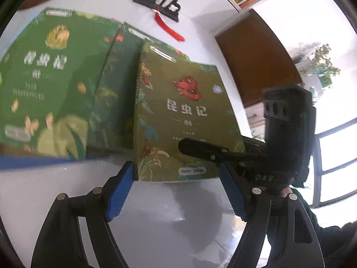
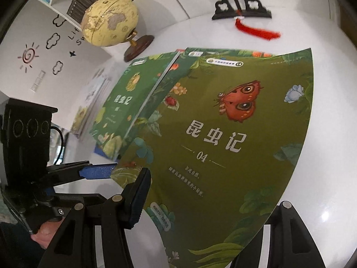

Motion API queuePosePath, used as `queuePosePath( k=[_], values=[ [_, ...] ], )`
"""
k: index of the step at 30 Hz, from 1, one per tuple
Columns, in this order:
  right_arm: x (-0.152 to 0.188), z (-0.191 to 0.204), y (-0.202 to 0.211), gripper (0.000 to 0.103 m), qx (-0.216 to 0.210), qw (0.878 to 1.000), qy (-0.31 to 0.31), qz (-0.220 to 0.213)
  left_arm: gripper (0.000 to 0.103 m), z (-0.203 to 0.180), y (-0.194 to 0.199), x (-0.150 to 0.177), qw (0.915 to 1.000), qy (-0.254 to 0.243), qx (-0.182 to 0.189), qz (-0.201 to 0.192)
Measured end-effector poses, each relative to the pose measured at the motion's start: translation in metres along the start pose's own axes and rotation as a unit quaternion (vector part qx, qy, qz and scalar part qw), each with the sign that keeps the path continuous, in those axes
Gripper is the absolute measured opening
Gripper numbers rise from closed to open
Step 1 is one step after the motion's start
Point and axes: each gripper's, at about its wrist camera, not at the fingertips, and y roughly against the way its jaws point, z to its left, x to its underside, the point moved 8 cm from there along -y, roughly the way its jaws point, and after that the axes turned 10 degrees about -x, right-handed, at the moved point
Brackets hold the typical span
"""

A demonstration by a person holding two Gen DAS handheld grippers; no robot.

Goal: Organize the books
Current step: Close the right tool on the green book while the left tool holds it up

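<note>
From the left wrist, the left gripper (image 1: 176, 178) stood open, the olive book numbered 04 (image 1: 185, 120) just ahead between its fingertips. From the right wrist, the right gripper (image 2: 200, 218) clamped that book's (image 2: 223, 138) lower edge.

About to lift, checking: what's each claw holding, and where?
Right claw grips book 04 by its lower edge, one finger on the cover. Left claw flanks its bottom corners; grip unclear.
</note>
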Motion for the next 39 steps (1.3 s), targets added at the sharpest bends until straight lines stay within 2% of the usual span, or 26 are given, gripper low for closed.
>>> queuePosePath(
  k=[2,3,4,7,9,11,12,14,16,18,22,24,30,36,39],
  values=[
    [0.009,0.001,0.002,0.058,-0.003,1.000,0.006,0.008,0.075,0.001,-0.004,0.005,0.9997,0.003,0.020,0.011],
    [0.012,0.002,0.003,0.058,-0.001,1.000,0.012,0.012,0.075,0.005,-0.008,0.004,0.9998,0.005,0.017,0.012],
    [0.014,0.001,0.004,0.058,0.001,1.000,0.018,0.016,0.075,0.011,-0.013,-0.003,0.9998,0.009,0.015,0.010],
    [0.009,-0.010,0.010,0.058,0.000,1.000,0.001,0.008,0.075,0.017,-0.028,-0.027,0.9984,0.026,0.049,0.013],
    [0.003,-0.015,0.009,0.058,0.008,1.000,0.000,0.011,0.075,0.015,-0.027,-0.036,0.9981,0.026,0.055,0.003],
    [0.000,-0.014,0.007,0.058,0.018,1.000,0.011,0.016,0.075,0.003,-0.028,-0.045,0.9972,0.018,0.072,-0.002],
    [0.001,-0.015,0.008,0.058,0.020,1.000,0.015,0.017,0.075,-0.009,-0.028,-0.047,0.9954,0.013,0.095,0.001],
    [0.002,-0.013,0.007,0.058,0.028,0.999,0.026,0.019,0.075,-0.028,-0.032,-0.046,0.9945,-0.005,0.105,0.003],
    [0.003,-0.010,0.007,0.058,0.044,0.998,0.043,0.019,0.074,-0.041,-0.037,-0.045,0.9964,-0.028,0.080,0.002],
    [0.004,-0.008,0.007,0.058,0.051,0.997,0.052,0.013,0.074,-0.032,-0.031,-0.048,0.9976,-0.015,0.066,-0.010],
    [0.004,-0.019,0.013,0.058,0.031,0.999,0.026,-0.005,0.074,0.006,-0.014,-0.032,0.9997,0.016,0.018,-0.008],
    [0.003,-0.021,0.015,0.058,0.017,1.000,0.016,-0.009,0.074,0.015,-0.013,-0.023,0.9997,0.020,0.010,0.004],
    [0.003,-0.024,0.019,0.058,-0.013,1.000,-0.002,-0.010,0.074,0.020,-0.038,-0.004,0.9981,0.035,0.004,0.050],
    [0.003,-0.020,0.015,0.058,-0.010,1.000,0.012,0.007,0.074,-0.002,-0.048,-0.008,0.9982,0.032,0.022,0.046],
    [0.003,-0.022,0.015,0.058,-0.012,1.000,0.011,0.004,0.074,-0.015,-0.033,-0.012,0.9968,0.028,0.068,0.030]
  ],
)
